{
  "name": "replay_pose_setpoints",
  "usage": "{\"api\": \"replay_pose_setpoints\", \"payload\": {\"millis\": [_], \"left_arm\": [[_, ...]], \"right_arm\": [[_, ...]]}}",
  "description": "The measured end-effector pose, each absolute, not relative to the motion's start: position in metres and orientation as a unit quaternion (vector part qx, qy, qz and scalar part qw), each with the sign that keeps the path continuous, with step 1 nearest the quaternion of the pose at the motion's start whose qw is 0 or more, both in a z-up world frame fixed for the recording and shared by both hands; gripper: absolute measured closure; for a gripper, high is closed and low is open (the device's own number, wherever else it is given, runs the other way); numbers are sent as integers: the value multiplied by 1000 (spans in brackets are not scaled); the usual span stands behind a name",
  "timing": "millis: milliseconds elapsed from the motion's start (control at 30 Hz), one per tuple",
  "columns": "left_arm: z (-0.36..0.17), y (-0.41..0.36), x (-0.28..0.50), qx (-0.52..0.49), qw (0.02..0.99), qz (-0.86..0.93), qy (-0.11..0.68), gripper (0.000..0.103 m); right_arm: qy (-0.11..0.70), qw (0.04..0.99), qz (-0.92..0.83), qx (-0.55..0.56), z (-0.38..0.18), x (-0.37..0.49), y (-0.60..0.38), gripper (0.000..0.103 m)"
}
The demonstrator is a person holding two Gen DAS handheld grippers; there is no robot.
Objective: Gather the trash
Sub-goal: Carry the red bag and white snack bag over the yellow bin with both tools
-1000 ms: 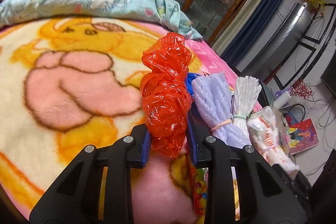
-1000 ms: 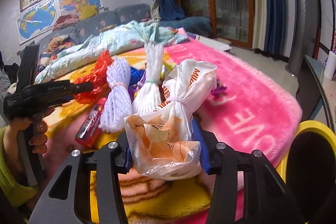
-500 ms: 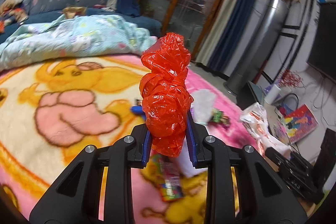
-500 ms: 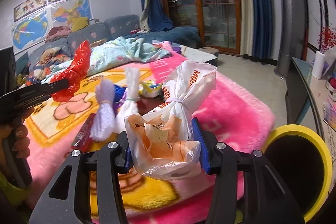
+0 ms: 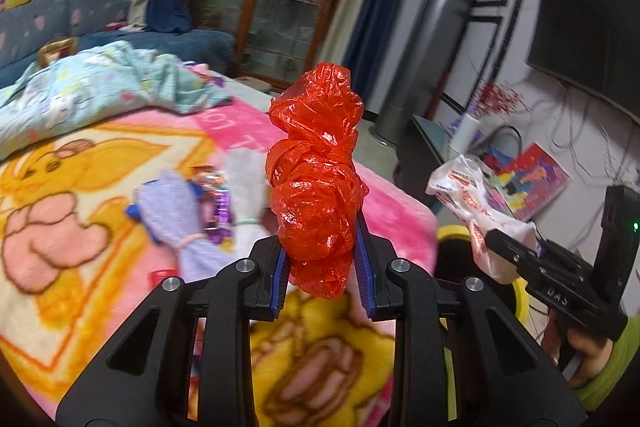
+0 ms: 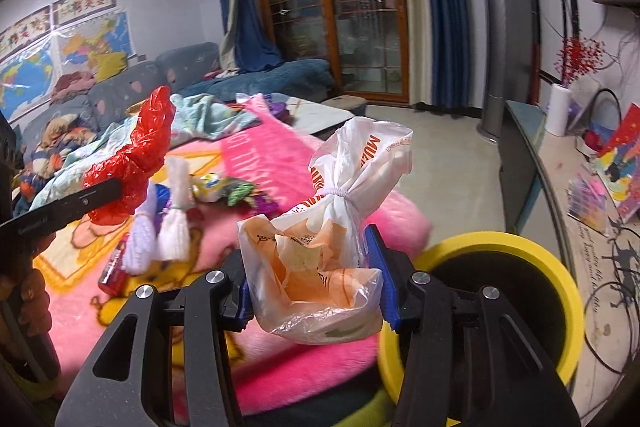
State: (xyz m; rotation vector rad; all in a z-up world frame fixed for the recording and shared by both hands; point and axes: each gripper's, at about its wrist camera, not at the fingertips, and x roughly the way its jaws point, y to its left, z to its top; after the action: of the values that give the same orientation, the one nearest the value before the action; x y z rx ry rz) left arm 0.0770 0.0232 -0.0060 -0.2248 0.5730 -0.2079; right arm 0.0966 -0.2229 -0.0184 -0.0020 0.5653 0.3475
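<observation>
Holding one piece of trash each, both grippers are lifted above the bed. The left gripper is closed on a crumpled red plastic bag, which stands upright out of the blue pads and is squeezed near its lower end. The right gripper is clamped on a white and orange plastic bag that is tied at its neck with a thin band; it is gripped below that tie, around the fuller bottom part. In the right wrist view a yellow bin with a dark inside is just beside and below the right gripper, at the edge of the pink blanket.

Both bags look very light and soft, so they will not resist the pads but will fold and compress (thin film is also slippery, I think). My judgement is that a hold on the thick, bunched part is safer than on a loose corner, because a single layer can slide out or tear. The present holds are on such bunched parts, so they seem secure.

More trash lies on the blanket: a lilac bundle and a white bundle, each tied around the middle, some shiny wrappers and a red tube. The bundles look soft, and the tied waist seems the best place to take them. The tube is probably stiffer and may roll on the fluffy surface.
</observation>
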Motion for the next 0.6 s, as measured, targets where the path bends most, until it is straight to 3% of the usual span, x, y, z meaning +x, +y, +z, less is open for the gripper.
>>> {"api": "replay_pose_setpoints", "payload": {"millis": [600], "left_arm": [[-10,-63,102,-61,934,-188,296,82]], "right_arm": [[289,951,106,38,-15,94,-291,58]]}}
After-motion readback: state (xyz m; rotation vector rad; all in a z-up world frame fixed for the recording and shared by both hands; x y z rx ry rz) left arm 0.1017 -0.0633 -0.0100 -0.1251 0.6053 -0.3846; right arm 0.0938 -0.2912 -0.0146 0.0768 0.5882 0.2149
